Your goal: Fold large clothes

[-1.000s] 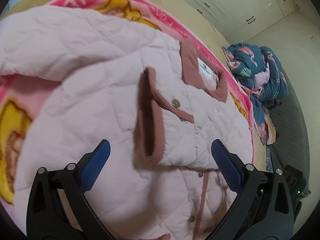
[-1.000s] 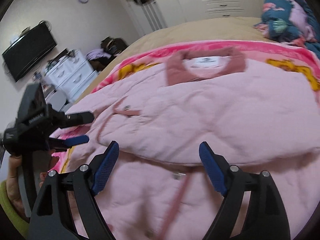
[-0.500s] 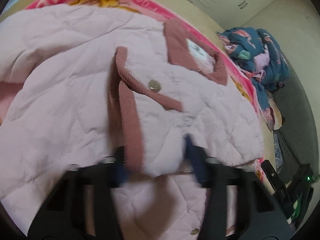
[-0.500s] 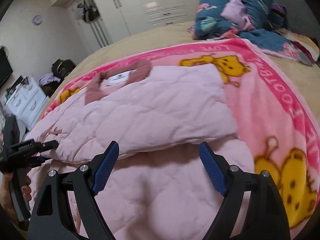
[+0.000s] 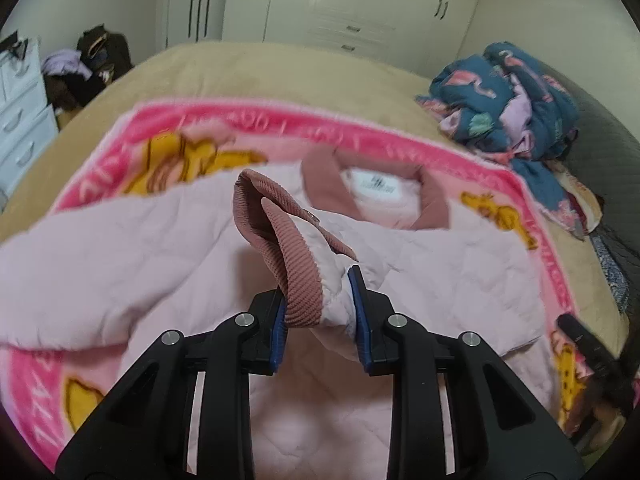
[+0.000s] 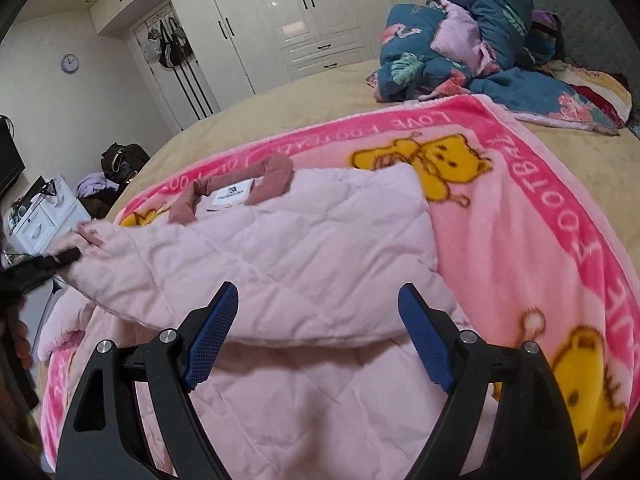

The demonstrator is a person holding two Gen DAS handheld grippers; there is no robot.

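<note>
Left tool (image 5: 318, 312) is closing on the jacket's (image 5: 440, 280) ribbed cuff (image 5: 296, 276), pads pressing padded sleeve fabric, lifting it over the garment's middle. Right tool (image 6: 318, 344) is hanging released, nothing btwn its jaws, just above the near folded edge. Jacket is lying mid-bed on the pink bear blanket (image 6: 540, 220), collar (image 6: 276, 176) at the far side. Risk: grip is catching only the cuff end, so thick quilting could be slipping out, or the sleeve dragging the body & undoing the right-side fold. Blue bedding heap (image 6: 472, 40) is sitting far right, well apart; drawers (image 5: 24, 120) at left, nothing blocking.
</note>
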